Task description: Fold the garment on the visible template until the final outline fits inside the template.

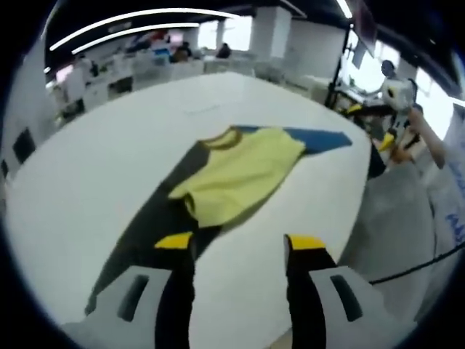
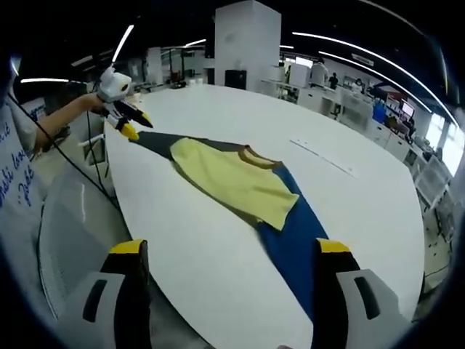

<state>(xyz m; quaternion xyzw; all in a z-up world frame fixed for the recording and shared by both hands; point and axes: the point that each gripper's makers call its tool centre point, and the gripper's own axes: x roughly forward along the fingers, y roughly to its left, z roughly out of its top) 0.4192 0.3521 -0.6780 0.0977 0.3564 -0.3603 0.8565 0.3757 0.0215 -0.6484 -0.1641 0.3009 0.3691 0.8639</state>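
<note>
So the yellow shirt (image 1: 243,174) is lying flat near one edge of the big white table (image 1: 109,167), on top of a long template (image 1: 156,218) that's dark at one end and blue at the other. Left gripper (image 1: 240,243) hangs over the dark end, jaws wide, nothing in them. Right gripper (image 2: 231,251) is at the blue end by the table edge, jaws wide too, nothing held

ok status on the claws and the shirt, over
Left claw open, empty. Right claw open, empty. Yellow t-shirt lies flat, unfolded, on the dark-and-blue template on the white table. Nothing blocking.
</note>
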